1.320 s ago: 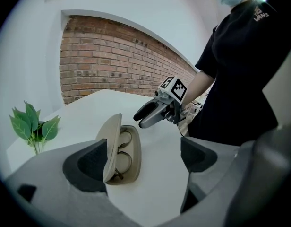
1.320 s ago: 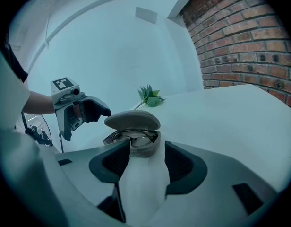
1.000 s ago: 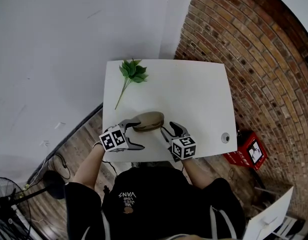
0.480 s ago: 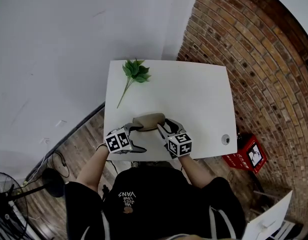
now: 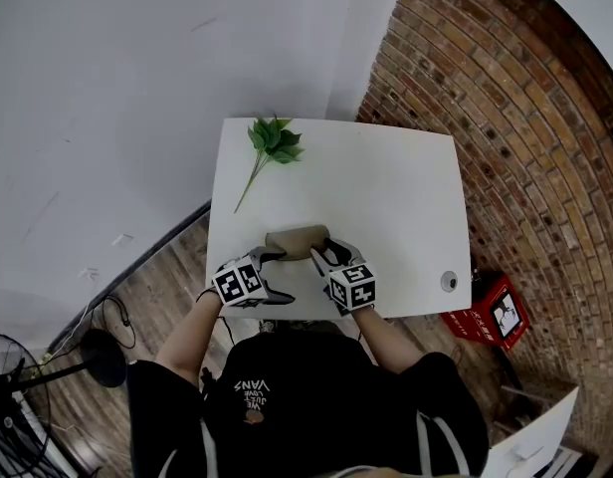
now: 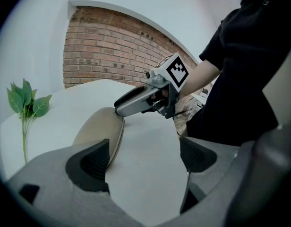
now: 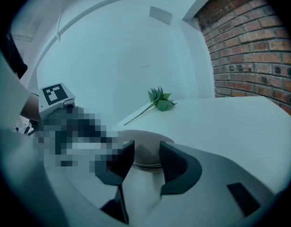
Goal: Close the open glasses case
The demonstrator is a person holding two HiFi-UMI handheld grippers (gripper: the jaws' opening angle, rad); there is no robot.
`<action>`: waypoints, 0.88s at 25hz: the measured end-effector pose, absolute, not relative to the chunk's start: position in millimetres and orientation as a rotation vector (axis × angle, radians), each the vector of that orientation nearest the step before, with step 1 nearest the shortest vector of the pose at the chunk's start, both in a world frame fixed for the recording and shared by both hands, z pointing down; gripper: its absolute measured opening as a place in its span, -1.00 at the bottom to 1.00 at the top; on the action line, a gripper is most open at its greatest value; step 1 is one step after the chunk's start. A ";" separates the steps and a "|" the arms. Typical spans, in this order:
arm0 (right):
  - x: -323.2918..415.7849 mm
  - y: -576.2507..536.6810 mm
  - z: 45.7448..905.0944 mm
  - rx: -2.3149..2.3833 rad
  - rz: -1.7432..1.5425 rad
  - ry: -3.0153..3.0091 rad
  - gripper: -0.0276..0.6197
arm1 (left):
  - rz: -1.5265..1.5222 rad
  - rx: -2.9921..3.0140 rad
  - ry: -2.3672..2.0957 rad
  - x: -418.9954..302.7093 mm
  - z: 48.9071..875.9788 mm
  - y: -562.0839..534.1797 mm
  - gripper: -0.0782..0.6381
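Glasses case (image 5: 295, 239) – brace it with the left gripper (image 6: 144, 157) (jaws wide, empty) while the right gripper (image 7: 146, 155) – jaws just closing, not yet clamped, astride its right end – pinches squarely.

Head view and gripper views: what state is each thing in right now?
glasses case: lying on the table, lid down or nearly so.
left gripper: open, gripping nothing.
right gripper: open, jaws have just been closing; case at their tips, not clamped.
leafy sprig: lying flat, untouched.

Around your bench (image 5: 386, 187)
A green leafy sprig (image 5: 272, 145) lies near its far left corner; a red crate (image 5: 491, 312) sits on the floor
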State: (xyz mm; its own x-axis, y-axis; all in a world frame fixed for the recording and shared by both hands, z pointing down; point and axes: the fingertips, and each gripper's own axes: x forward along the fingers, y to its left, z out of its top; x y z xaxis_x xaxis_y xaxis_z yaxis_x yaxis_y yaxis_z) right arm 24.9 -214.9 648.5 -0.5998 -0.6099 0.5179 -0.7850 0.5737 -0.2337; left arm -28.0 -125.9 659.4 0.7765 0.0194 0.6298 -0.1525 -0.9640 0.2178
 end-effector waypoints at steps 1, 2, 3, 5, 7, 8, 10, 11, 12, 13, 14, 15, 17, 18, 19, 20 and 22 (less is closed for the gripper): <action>25.1 -214.5 648.9 1.129 0.633 -2.425 -0.39 | 0.967 2.709 -0.108 -27.5 659.8 -125.8 0.56; 25.2 -214.1 649.2 1.130 0.632 -2.424 -0.40 | 0.967 2.706 -0.113 -27.0 660.2 -125.6 0.56; 25.4 -213.8 649.4 1.132 0.627 -2.421 -0.41 | 0.967 2.704 -0.118 -26.7 660.5 -125.6 0.56; 26.0 -214.1 650.8 1.137 0.611 -2.410 -0.42 | 0.968 2.702 -0.126 -26.5 661.1 -126.0 0.56; 27.0 -215.3 653.0 1.142 0.593 -2.396 -0.44 | 0.971 2.700 -0.135 -26.6 661.7 -126.7 0.54; 27.4 -215.8 653.7 1.142 0.587 -2.390 -0.45 | 0.970 2.699 -0.141 -26.4 661.9 -127.0 0.53; 27.9 -215.8 654.5 1.137 0.580 -2.386 -0.45 | 0.970 2.698 -0.154 -25.9 662.1 -127.4 0.52; 27.9 -215.6 654.7 1.133 0.577 -2.387 -0.46 | 0.972 2.697 -0.161 -25.8 662.5 -127.6 0.52; 27.8 -215.4 655.0 1.131 0.573 -2.388 -0.46 | 0.974 2.697 -0.168 -25.7 663.0 -128.0 0.49; 27.6 -215.4 655.3 1.129 0.570 -2.389 -0.46 | 0.976 2.697 -0.174 -25.7 663.5 -128.5 0.49; 27.4 -215.5 655.7 1.129 0.568 -2.389 -0.46 | 0.978 2.697 -0.177 -25.7 664.0 -128.8 0.49; 27.3 -215.7 656.1 1.128 0.569 -2.390 -0.46 | 0.982 2.697 -0.178 -25.6 664.5 -128.8 0.49; 27.2 -215.9 656.4 1.124 0.575 -2.390 -0.46 | 0.992 2.692 -0.173 -25.3 665.1 -127.8 0.49; 27.1 -216.1 656.6 1.122 0.581 -2.388 -0.46 | 0.996 2.688 -0.171 -25.2 665.2 -127.5 0.48; 27.1 -216.3 657.1 1.119 0.588 -2.387 -0.45 | 0.998 2.685 -0.170 -25.2 665.3 -127.5 0.48; 27.0 -216.5 657.7 1.116 0.598 -2.386 -0.44 | 0.997 2.683 -0.172 -25.3 665.5 -127.7 0.47; 27.0 -216.6 658.6 1.109 0.611 -2.385 -0.43 | 0.995 2.680 -0.178 -25.3 665.9 -127.9 0.46</action>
